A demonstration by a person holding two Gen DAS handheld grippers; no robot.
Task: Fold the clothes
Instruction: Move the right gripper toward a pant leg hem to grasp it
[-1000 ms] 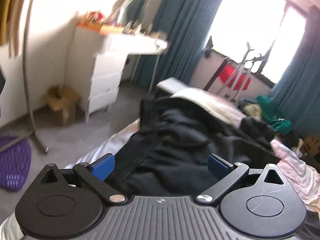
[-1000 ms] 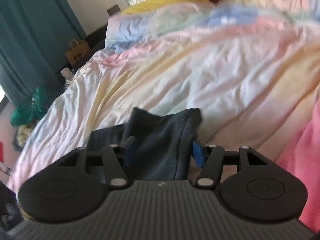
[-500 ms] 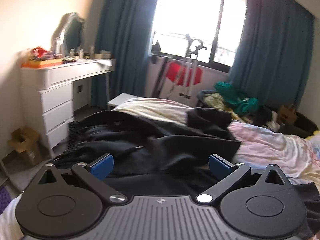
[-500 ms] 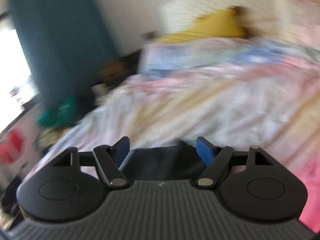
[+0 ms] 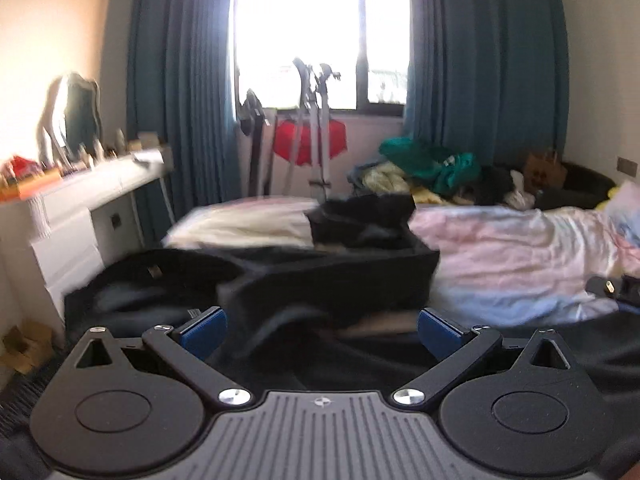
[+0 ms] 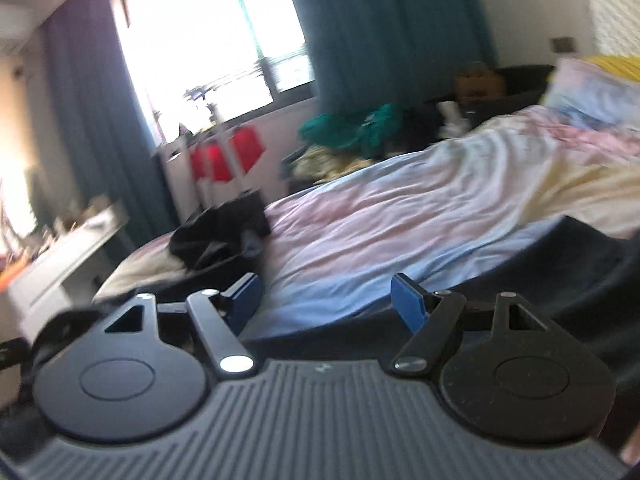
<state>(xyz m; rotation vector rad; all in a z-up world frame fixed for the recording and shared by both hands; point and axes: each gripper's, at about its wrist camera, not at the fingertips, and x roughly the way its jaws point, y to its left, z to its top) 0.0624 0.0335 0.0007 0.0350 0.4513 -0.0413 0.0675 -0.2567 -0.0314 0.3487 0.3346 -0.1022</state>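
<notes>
A big black garment (image 5: 328, 280) lies spread over the near end of the bed (image 5: 500, 256). My left gripper (image 5: 320, 328) hangs open just above it, blue pads wide apart and pressing nothing. A second dark heap (image 5: 360, 220) sits farther back on the bed, and it also shows as the dark heap (image 6: 216, 236) in the right wrist view. My right gripper (image 6: 326, 300) is open over the pastel sheet (image 6: 400, 220), with nothing between its pads. A dark garment (image 6: 580, 272) lies beside and beneath it on the right. Both views are motion-blurred.
A white dresser (image 5: 80, 208) with clutter and a mirror stands at the left. Behind the bed, below the window, are a drying rack (image 5: 316, 132) with a red item and a pile of green and yellow clothes (image 5: 432, 168). A cardboard box (image 5: 24, 344) sits on the floor.
Both cameras swung round toward the window. My right gripper widened and left the folded dark garment that was between its pads. My left gripper moved along the black garment, staying open.
</notes>
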